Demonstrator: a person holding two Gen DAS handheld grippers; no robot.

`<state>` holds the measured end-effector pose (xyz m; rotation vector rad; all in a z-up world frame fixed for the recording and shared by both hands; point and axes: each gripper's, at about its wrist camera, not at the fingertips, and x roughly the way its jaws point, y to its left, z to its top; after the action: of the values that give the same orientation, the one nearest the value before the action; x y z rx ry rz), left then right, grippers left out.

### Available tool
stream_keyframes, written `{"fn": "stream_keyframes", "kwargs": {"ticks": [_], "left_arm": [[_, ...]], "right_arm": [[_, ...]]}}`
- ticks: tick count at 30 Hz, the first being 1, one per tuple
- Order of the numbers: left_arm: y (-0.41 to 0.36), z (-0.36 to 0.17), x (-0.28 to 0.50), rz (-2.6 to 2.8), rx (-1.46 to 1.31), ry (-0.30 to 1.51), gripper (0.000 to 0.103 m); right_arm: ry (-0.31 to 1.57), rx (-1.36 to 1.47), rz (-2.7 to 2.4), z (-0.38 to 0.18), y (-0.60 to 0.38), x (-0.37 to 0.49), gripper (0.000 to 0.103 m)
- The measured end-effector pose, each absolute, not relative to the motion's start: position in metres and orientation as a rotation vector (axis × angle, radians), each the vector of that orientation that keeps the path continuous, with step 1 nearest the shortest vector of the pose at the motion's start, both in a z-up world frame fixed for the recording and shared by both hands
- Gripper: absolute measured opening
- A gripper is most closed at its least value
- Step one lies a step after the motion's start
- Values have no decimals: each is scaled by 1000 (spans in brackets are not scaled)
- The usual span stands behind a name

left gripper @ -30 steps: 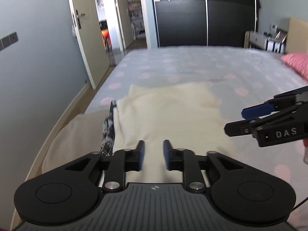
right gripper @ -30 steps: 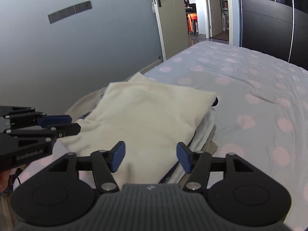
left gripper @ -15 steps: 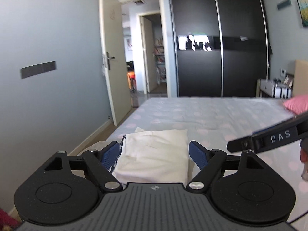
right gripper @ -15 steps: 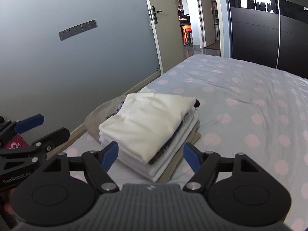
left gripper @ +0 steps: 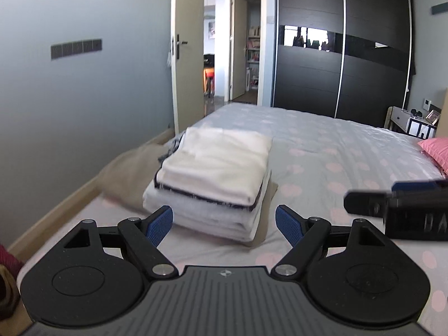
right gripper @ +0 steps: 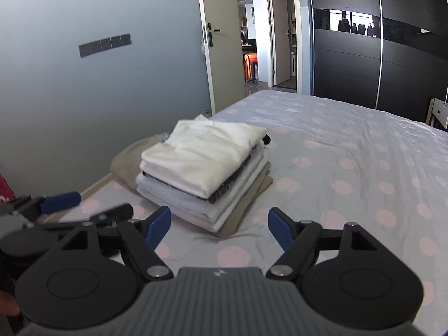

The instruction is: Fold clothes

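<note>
A stack of folded clothes (left gripper: 218, 165) (right gripper: 207, 159) sits near the bed's left edge, a cream garment on top, white and dark-trimmed layers below, a tan one at the bottom. My left gripper (left gripper: 224, 215) is open, drawn back from the stack, with nothing between its fingers. My right gripper (right gripper: 219, 214) is also open and empty, likewise short of the stack. Each gripper shows in the other's view: the right gripper (left gripper: 392, 198) at the right edge, the left gripper (right gripper: 84, 204) at the lower left.
The bed (left gripper: 336, 154) (right gripper: 350, 154) has a grey sheet with pink dots. A beige cloth (left gripper: 126, 170) lies slumped at the bed's left edge behind the stack. A pink pillow (left gripper: 436, 148) is at far right, with a dark wardrobe (left gripper: 336, 56) and an open door (left gripper: 187, 56) beyond.
Both grippers have pulled back from the cream garment and opened wide. The garment now lies let go on top of the stack, which shows whole in both views.
</note>
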<state>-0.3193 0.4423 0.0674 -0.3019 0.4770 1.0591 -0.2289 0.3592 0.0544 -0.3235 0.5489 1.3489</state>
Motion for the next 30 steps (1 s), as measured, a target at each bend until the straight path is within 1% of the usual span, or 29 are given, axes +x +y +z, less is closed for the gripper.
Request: {"fn": "stream_keyframes", "kwargs": {"ticks": [5, 11, 30], "left_arm": [[440, 59, -326, 1083, -315, 493, 80], [440, 50, -326, 1088, -326, 532, 80], [433, 51, -329, 1081, -320, 525, 79]], "right_arm": [[593, -344, 1326, 33, 364, -232, 78], [617, -359, 1317, 24, 364, -234, 78], [637, -369, 1302, 24, 359, -239, 78]]}}
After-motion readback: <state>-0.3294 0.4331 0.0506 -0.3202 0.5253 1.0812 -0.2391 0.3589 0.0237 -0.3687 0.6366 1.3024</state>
